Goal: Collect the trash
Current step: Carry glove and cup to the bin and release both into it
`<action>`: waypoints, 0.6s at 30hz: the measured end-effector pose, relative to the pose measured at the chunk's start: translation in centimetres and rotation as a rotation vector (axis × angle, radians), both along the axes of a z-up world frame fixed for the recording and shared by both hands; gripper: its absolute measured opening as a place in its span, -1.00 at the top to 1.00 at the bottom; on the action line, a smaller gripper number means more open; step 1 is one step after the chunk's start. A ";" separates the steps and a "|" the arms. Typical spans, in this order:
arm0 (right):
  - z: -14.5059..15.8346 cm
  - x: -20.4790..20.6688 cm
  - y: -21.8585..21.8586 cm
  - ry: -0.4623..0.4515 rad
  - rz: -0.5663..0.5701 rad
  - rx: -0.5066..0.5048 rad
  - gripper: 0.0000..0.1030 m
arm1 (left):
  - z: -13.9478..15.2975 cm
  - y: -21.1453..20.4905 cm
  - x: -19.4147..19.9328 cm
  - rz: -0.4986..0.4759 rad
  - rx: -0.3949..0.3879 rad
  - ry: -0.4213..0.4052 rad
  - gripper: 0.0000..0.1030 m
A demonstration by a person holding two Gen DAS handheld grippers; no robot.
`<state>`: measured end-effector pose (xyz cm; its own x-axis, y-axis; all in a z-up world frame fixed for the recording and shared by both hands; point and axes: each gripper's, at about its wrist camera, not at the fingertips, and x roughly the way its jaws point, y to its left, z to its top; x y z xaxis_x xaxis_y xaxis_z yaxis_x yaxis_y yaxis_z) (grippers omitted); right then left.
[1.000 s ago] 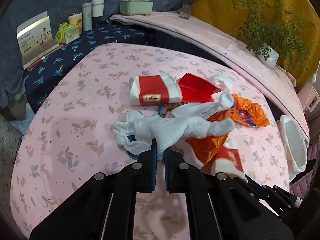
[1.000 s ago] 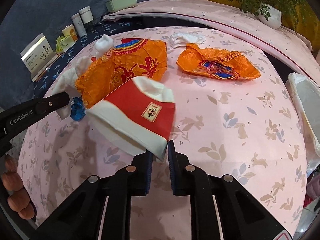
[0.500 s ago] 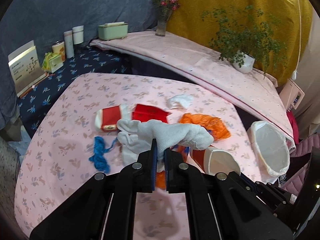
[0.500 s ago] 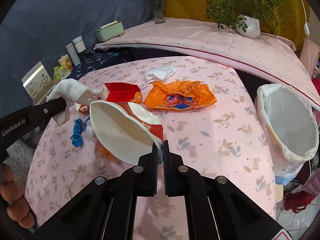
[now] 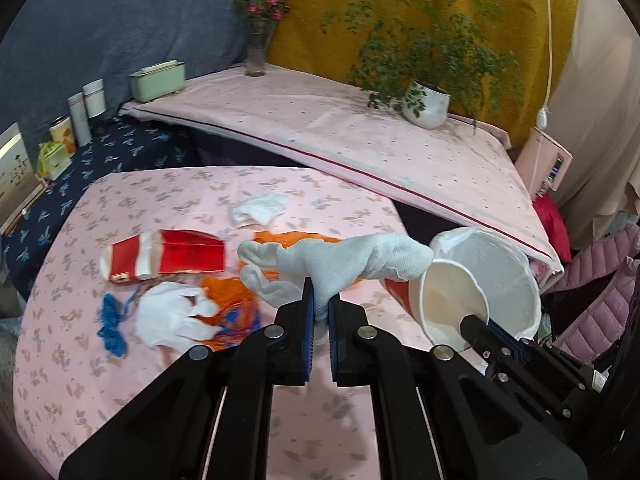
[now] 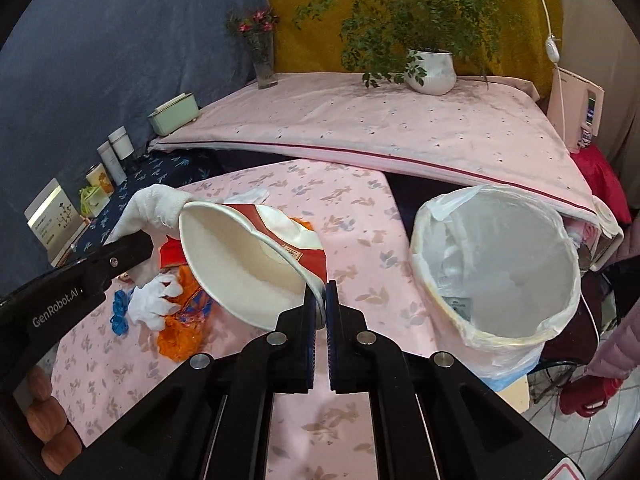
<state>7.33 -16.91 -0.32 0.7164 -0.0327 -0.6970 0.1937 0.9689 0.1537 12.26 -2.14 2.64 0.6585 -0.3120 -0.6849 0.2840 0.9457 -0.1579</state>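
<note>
My left gripper (image 5: 320, 304) is shut on a crumpled white paper towel (image 5: 344, 260), held above the pink table. My right gripper (image 6: 320, 300) is shut on the rim of a red-and-white paper cup (image 6: 248, 264), also seen in the left wrist view as the cup (image 5: 444, 300) beside the towel. A bin lined with a white bag (image 6: 500, 264) stands off the table's right edge, to the right of both grippers. Still on the table lie a flattened red cup (image 5: 160, 258), white tissues (image 5: 176, 318), orange wrappers (image 5: 228, 300), blue string (image 5: 112, 324) and another white tissue (image 5: 260, 208).
A long pink-covered shelf (image 5: 340, 136) runs behind the table with a potted plant (image 5: 424, 104), a flower vase (image 5: 258, 52) and a green box (image 5: 158, 80). Cups and a booklet stand on the dark blue cloth (image 5: 120, 148) at left. A pink jacket (image 5: 600, 300) lies at right.
Both grippers have risen off the table and swung right, carrying the towel and the cup. The bin has come into fuller view close to the right of the cup.
</note>
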 end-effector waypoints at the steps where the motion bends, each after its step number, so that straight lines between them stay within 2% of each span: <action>1: 0.1 -0.2 -0.8 -0.002 -0.014 0.002 0.91 | 0.0 -0.8 0.0 -0.014 -0.005 0.004 0.89; 18: -0.4 -1.7 -11.2 0.000 -0.195 -0.010 0.91 | -1.2 -11.8 0.8 -0.202 -0.035 0.056 0.89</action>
<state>5.68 -28.09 -0.71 0.6958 -0.1776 -0.6959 0.3781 0.9144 0.1447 13.04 -13.92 1.39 0.5414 -0.4578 -0.7052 0.4571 0.8643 -0.2101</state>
